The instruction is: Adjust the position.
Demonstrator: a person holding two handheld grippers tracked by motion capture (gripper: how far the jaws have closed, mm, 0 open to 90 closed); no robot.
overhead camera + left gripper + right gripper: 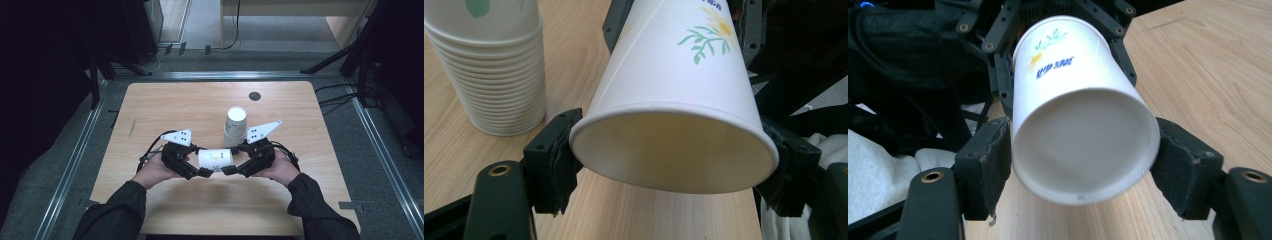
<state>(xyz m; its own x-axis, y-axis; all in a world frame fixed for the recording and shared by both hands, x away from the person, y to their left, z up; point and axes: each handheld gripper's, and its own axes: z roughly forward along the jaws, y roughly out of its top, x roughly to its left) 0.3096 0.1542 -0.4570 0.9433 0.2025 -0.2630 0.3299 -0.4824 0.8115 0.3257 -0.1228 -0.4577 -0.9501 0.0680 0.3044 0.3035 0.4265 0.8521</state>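
Black padded jaws of the left tool (pixel 202 169) were closed against the rim end of a single paper cup (pixel 215 159), one pad on each side of the open mouth, as the left gripper view showed. The right tool (pixel 231 167) gripped the same cup at its closed base end, a pad touching each side. Both tools therefore had hold of one cup, which lay on its side, held between them just above the table (pixel 165 105), near the person's edge. Each tool was held in a hand (pixel 155 172), with dark sleeves entering from below.

Cup: white paper, printed with a green sprig, a yellow flower and blue lettering. Mouth faced the left tool; flat bottom faced the right tool.

Handling, judged: very light, thin-walled, easily crushed. The rolled rim looked like the stiffest part of the mouth end, and the base disc stiffens the other end; the mid-wall would likely dent under a firm squeeze. The mouth appeared slightly oval in the left gripper view, though that may be the viewing angle. A smooth coated surface could slip if the grip is loose, so light, even pressure at rim or base seems best.

Beyond the cup, a stack of nested cups (pixel 235 125) stood upside down on the table, just behind the right tool. A small dark round mark (pixel 255 96) sat near the far edge.
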